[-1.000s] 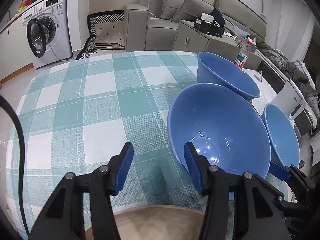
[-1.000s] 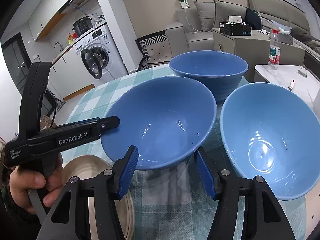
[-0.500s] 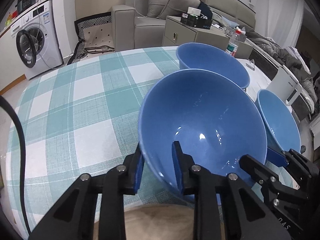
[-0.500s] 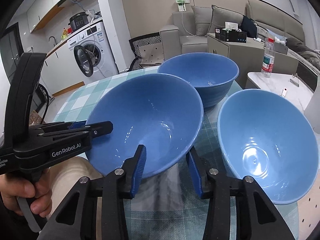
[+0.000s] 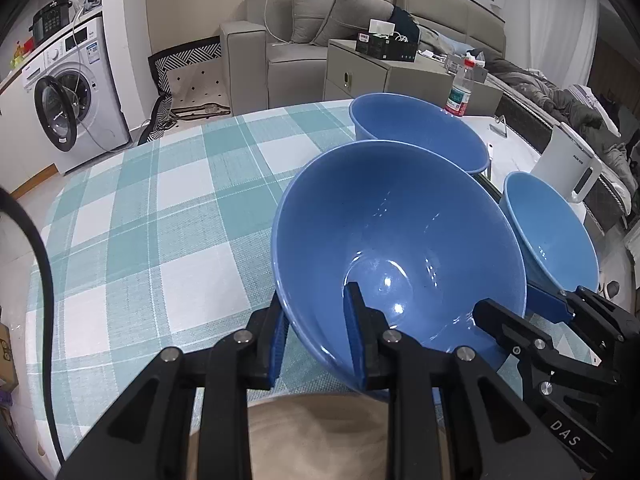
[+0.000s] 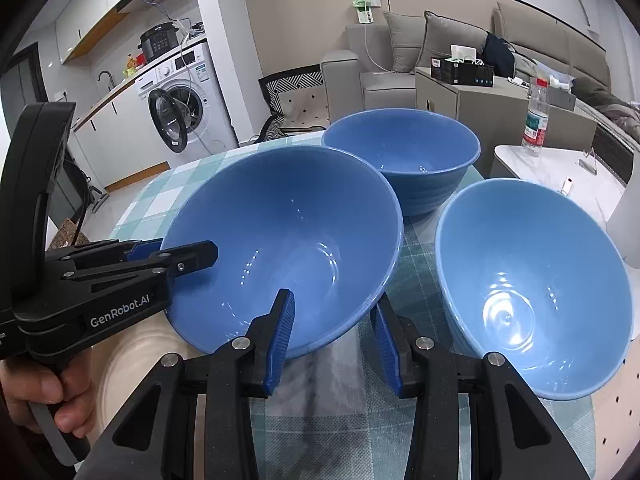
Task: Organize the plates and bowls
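Three blue bowls stand on a teal checked tablecloth [image 5: 160, 220]. My left gripper [image 5: 316, 304] is shut on the near-left rim of the middle bowl [image 5: 400, 240], one finger inside and one outside. My right gripper [image 6: 332, 300] is shut on the same middle bowl [image 6: 288, 232] at its near-right rim. Each gripper shows in the other's view: the right gripper [image 5: 520, 306] and the left gripper [image 6: 172, 250]. Behind stands a darker far bowl [image 6: 400, 148], and a lighter bowl [image 6: 528, 280] is at the right. A beige plate [image 6: 132, 356] lies under the held bowl's near side.
A white side table with a water bottle [image 6: 536, 120] and a white kettle [image 5: 568, 168] stands to the right of the table. A washing machine [image 5: 68, 108] and a grey sofa [image 5: 304, 32] are beyond. A person's hand [image 6: 36, 400] holds the left gripper.
Both grippers, open a second ago, have shut on the middle bowl's rim from either side. The bowl now sits closer and tilted in the left wrist view.
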Available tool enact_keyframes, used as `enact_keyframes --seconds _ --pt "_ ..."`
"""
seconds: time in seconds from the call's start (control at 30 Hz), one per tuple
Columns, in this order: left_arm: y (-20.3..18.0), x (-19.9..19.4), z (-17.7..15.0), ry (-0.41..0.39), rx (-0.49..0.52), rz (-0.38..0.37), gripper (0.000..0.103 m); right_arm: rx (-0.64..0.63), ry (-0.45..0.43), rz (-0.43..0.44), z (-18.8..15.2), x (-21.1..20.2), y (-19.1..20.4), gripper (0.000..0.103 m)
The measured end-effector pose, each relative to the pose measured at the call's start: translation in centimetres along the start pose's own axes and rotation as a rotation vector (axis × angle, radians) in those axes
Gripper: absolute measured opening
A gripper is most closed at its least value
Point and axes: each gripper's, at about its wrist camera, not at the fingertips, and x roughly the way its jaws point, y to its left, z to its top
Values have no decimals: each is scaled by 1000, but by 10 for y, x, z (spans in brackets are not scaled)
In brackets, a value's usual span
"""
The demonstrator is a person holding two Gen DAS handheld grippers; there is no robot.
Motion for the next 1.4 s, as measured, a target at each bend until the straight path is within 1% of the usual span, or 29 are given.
enact_keyframes --seconds 0.33,0.6,0.83,1.03,1.4 --pt "-1 -22 0 -41 -7 -1 25 -20 -37 5 5 -18 6 40" --pt "-10 -39 6 -78 2 -9 25 -28 -80 -6 14 -40 3 40" --pt "-28 -49 15 -106 27 -31 25 -14 -119 -27 22 -61 -12 40" --pt "-47 -49 23 -115 54 -57 25 2 -148 -61 24 -80 -28 40" --pt "-78 -49 33 -134 95 -83 25 33 -162 -92 21 -99 -59 40"
